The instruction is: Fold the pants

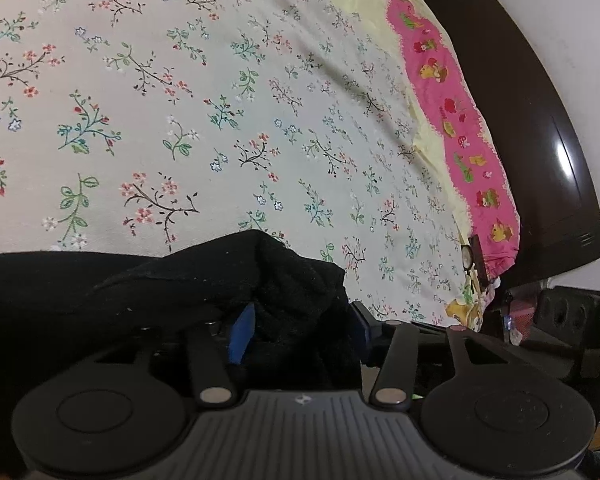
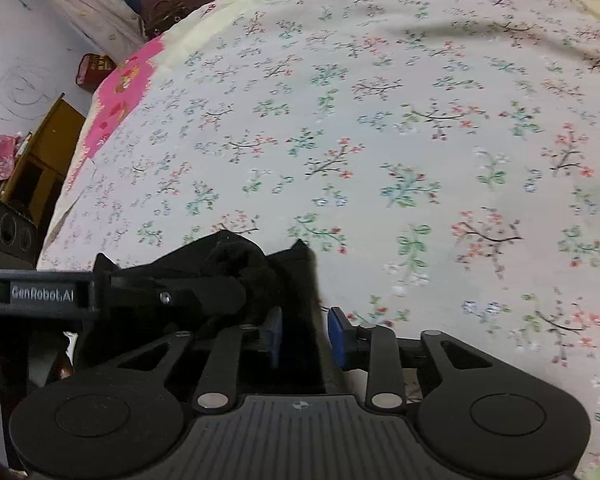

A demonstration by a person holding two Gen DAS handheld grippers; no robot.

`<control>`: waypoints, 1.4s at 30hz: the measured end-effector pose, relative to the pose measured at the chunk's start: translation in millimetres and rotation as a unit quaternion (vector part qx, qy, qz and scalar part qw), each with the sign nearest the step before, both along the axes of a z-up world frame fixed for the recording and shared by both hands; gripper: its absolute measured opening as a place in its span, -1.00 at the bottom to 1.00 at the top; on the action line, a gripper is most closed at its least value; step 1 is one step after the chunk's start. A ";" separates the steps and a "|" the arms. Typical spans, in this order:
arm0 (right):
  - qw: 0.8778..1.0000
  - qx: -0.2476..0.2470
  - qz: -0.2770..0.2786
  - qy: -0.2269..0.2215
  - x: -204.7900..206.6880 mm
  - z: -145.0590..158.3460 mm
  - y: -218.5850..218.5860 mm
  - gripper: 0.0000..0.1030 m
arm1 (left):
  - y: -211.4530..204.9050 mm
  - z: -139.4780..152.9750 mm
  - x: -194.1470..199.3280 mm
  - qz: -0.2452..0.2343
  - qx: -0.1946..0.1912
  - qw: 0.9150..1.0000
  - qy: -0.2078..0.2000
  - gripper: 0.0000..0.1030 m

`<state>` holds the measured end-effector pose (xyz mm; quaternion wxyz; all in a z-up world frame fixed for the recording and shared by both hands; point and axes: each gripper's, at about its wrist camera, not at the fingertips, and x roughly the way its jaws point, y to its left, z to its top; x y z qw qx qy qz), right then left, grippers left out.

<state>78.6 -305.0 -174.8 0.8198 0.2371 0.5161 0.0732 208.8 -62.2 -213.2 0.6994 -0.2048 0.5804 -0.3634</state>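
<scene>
I'm working in a home bedroom. A bed (image 1: 220, 100) with a floral sheet (image 2: 380, 140) fills my view, backed by a dark headboard (image 1: 520, 120), with a pink cartoon-print cover (image 1: 460, 120) along its edge.

**One brand name readable**

"GenRobot.AI" in pale letters on the flat black side of the left gripper (image 2: 298, 322), seen in the right wrist view, left of the bunched black pants (image 2: 236, 264). Small white emblem on each ribbed gripper body, no letters legible. Red packet (image 2: 94, 69) beside the bed: print too blurred.
</scene>
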 end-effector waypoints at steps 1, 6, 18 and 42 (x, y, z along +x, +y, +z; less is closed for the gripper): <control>1.000 -0.003 0.000 0.001 -2.3 0.6 -1.5 -0.64 | -1.9 -0.6 0.3 0.002 -0.001 1.000 0.002 0.20; 1.000 -0.018 0.001 0.003 -12.9 8.2 -4.2 -0.61 | -11.0 -0.4 -0.5 0.006 -0.002 1.000 0.001 0.46; 0.995 0.040 0.091 -0.012 -37.3 35.0 51.2 -0.41 | -5.2 32.9 9.2 0.007 -0.032 0.999 -0.034 0.50; 0.988 -0.076 0.124 0.056 -11.6 3.5 53.0 -1.00 | 89.7 43.3 -60.7 -0.035 0.153 0.980 -0.122 0.50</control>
